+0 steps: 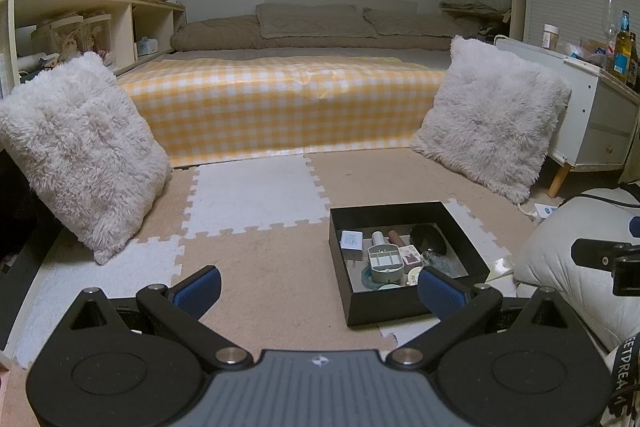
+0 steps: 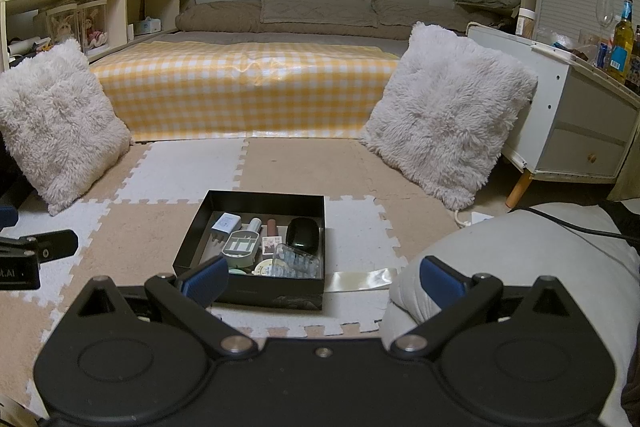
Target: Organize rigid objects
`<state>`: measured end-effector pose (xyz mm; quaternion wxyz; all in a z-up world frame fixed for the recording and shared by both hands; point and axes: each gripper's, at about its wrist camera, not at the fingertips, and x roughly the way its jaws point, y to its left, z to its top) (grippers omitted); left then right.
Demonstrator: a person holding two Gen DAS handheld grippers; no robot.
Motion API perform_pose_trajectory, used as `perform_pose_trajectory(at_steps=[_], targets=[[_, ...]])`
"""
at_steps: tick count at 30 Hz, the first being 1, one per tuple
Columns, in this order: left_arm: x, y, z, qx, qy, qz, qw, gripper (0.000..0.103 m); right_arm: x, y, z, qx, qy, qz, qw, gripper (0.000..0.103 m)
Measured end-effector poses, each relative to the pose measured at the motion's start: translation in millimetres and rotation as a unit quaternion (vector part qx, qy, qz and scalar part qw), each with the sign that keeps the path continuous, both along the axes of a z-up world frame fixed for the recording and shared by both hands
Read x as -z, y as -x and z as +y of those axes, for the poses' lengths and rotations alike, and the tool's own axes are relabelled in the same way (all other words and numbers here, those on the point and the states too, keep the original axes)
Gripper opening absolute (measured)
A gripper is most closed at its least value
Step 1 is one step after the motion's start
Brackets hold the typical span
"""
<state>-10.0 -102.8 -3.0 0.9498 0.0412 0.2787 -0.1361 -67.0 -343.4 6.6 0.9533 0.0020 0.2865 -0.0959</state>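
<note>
A black open box point(image 1: 384, 303) point(image 2: 276, 297) sits on the foam floor mat. It holds a white charger point(image 1: 351, 239) point(image 2: 226, 223), a grey-green compartment case point(image 1: 386, 261) point(image 2: 240, 247), a black mouse point(image 1: 427, 238) point(image 2: 304, 233), a clear blister pack point(image 2: 297, 259), a brown tube point(image 1: 395, 237) point(image 2: 272, 225) and other small items. My left gripper point(image 1: 320, 289) is open and empty, held low, left of and in front of the box. My right gripper point(image 2: 322, 281) is open and empty, just in front of the box.
Two fluffy white cushions point(image 1: 80, 155) point(image 2: 448, 107) lean against a low bed with a yellow checked cover point(image 1: 280, 107). A white pillow point(image 2: 520, 267) lies right of the box. A white cabinet point(image 2: 580, 131) with bottles stands at right. Shelves point(image 1: 80, 27) run along the left.
</note>
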Motion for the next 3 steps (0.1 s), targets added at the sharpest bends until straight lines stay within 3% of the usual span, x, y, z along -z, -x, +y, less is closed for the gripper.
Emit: perform_pose_trajectory(at_steps=[3], targets=[[0.1,0.1,-0.1,-0.001,0.000,0.002,1.0000,0.103,-0.1,0.0,0.0,0.000,0.000,0.000,1.000,0.103]])
